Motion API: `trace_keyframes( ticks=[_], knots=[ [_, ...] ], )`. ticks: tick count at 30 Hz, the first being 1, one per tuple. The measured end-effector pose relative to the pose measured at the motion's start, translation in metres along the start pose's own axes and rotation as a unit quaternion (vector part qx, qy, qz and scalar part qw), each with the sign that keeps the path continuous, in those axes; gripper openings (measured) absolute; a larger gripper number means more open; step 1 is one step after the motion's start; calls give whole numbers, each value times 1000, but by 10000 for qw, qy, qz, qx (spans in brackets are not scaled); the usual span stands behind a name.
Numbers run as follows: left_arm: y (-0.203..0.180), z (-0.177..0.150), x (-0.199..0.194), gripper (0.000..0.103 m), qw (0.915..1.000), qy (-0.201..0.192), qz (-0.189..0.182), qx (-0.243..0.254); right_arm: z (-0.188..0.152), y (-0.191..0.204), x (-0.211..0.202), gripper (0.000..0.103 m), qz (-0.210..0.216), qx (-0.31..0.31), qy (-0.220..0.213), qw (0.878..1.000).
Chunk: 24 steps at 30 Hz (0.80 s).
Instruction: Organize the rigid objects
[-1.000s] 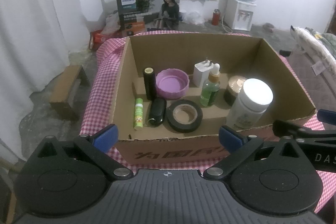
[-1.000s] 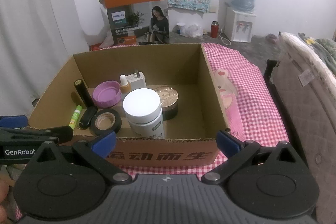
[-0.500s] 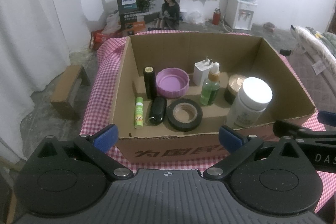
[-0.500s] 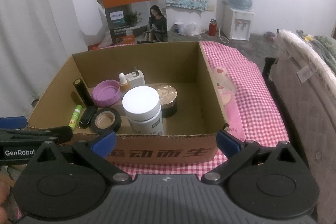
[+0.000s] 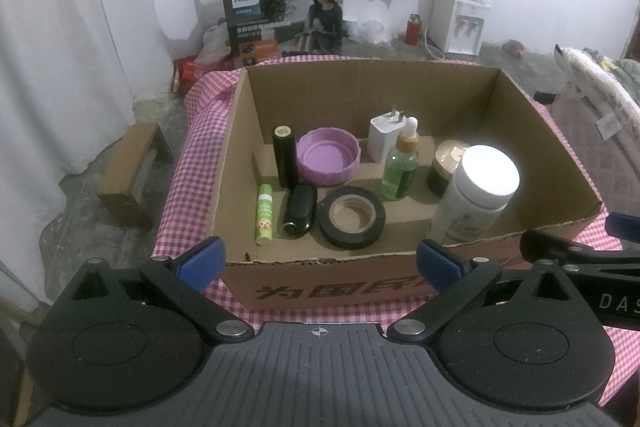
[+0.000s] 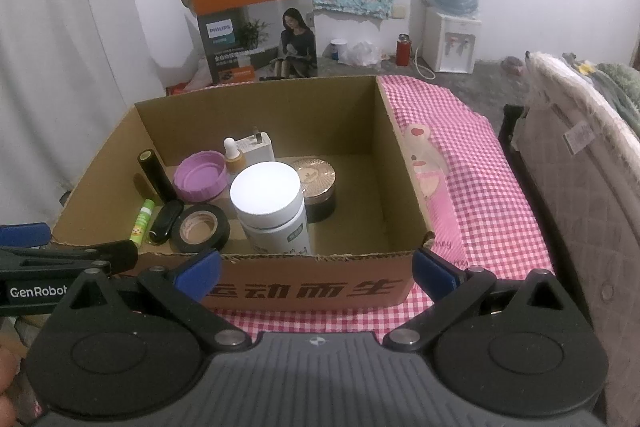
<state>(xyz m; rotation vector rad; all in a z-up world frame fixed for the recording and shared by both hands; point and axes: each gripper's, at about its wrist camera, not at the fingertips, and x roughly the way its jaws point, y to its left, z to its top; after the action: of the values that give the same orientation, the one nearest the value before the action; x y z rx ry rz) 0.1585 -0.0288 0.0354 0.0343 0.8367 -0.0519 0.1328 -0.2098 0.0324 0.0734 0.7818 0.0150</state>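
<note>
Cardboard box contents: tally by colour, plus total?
Inside the cardboard box:
Black: 3 (tube, fob, tape roll)
White: 2 (charger plug, big bottle)
Green: 2 (dropper bottle, small stick)
Purple: 1 (lid)
Gold-topped: 1 (jar)
Total: 9

We read "PHILIPS" on the printed carton (image 6: 252, 27) against the wall, "GenRobot" on the left gripper (image 6: 38, 291) seen from the right wrist, and "DAS" on the right gripper (image 5: 618, 301) seen from the left.
</note>
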Motion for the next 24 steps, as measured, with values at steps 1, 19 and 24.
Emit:
trace_keyframes(
  ticks=[1, 19, 24],
  knots=[
    [0, 0, 0, 102, 10000, 2, 2, 2, 0, 0, 0, 103, -2, 10, 7, 10000],
    [-1, 0, -1, 102, 10000, 3, 5, 0, 0, 0, 0, 103, -7, 8, 9, 10000],
    [-2, 1, -1, 102, 10000, 2, 21, 4, 0, 0, 0, 103, -2, 9, 9, 10000]
  ],
)
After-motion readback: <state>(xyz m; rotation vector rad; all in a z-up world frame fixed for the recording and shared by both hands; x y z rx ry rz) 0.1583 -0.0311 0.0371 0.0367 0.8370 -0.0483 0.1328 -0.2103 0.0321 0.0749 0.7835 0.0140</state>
